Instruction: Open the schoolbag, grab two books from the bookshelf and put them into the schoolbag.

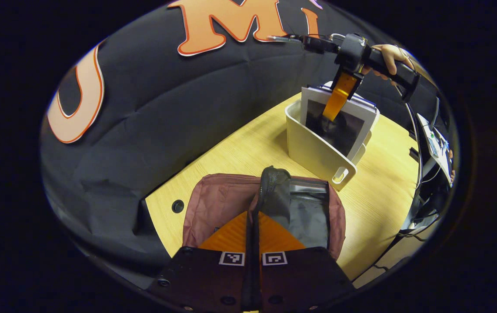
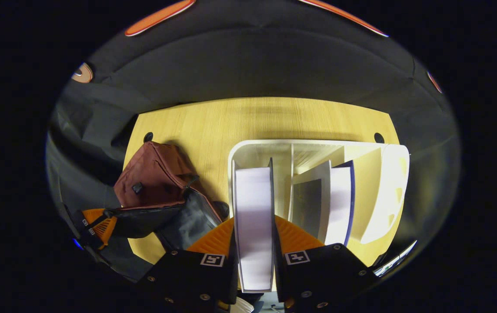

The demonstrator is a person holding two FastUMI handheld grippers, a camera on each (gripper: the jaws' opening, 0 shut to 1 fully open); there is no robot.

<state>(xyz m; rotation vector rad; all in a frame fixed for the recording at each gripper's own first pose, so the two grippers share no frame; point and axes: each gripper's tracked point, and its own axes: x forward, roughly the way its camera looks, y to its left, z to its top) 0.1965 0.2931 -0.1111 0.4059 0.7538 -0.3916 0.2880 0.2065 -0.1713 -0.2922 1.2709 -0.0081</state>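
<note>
The left gripper [image 1: 252, 226] pinches the black flap of the soft maroon fabric schoolbag [image 1: 226, 204] on the pale wooden table [image 1: 239, 148]. Beyond the bag, the right gripper [image 2: 253, 237] clamps a white-paged book [image 2: 253, 217] standing in the white plastic bookshelf [image 2: 309, 145].

Schoolbag [image 1: 231, 204] sits on the surface [image 1: 378, 200], bookshelf [image 1: 318, 152] just behind it, books [image 2: 253, 217] standing inside the bookshelf.

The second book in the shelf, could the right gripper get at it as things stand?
Probably not yet: the right gripper is shut on the first book. The second book stands uncovered in the next compartment of the bookshelf.
</note>
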